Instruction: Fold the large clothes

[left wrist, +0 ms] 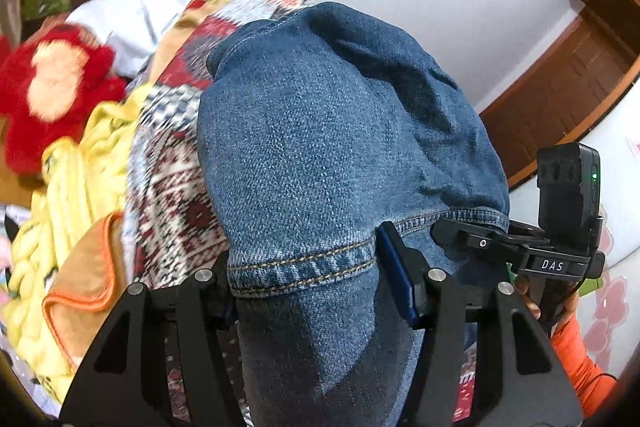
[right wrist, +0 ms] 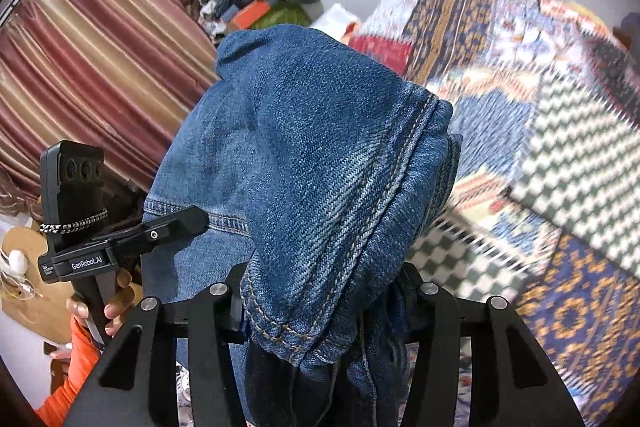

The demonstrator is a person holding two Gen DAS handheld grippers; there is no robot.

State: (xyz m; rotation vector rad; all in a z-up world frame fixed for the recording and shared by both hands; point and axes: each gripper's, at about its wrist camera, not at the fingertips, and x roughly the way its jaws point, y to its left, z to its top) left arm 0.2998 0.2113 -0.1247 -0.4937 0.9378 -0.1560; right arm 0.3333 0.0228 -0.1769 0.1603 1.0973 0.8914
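Denim jeans fill frame centre in both views, lifted over patterned quilt. Left gripper clamped on hem; right gripper clamped on bunched hem. Fold apparently under way, not laid flat yet.

One denim garment hangs between two grippers (left gripper, right gripper); one red plush toy lies left of the left gripper.
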